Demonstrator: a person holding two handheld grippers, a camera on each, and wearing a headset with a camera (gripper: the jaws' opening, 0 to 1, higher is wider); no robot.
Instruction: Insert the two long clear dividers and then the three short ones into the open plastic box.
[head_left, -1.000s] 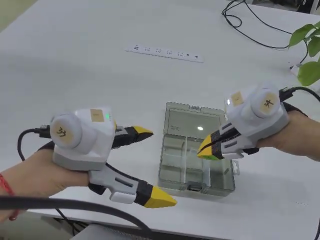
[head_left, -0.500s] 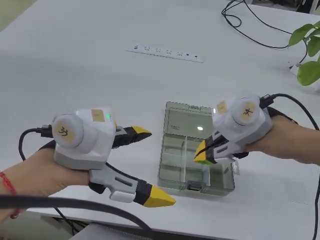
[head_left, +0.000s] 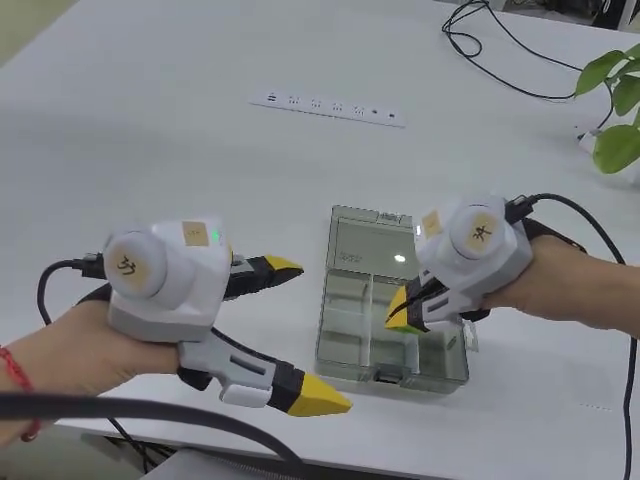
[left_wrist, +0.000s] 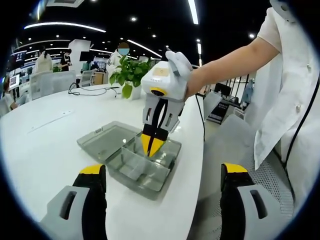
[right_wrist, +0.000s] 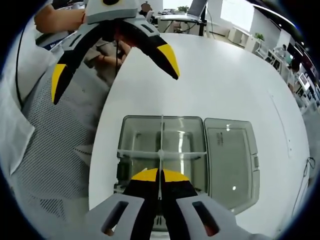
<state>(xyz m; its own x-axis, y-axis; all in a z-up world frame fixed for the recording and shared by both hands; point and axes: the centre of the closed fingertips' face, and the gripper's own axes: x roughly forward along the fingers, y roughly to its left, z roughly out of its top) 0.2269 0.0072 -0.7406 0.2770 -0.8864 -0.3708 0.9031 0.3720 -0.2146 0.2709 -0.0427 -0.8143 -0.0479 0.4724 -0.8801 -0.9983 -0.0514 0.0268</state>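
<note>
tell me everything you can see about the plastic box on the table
The plastic box is a rectangular case of clear, grey-tinted plastic, resting flat on the white table near its front edge. Its lid is open and lies flat beyond the base. Inside the base a cross divider spans it, and the right gripper, jaws shut, holds a thin divider upright across that one, splitting the base into compartments. A small latch sits on the near wall.

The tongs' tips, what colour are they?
Yellow, on both the left tongs and the right tongs; the right gripper view shows it best.
</note>
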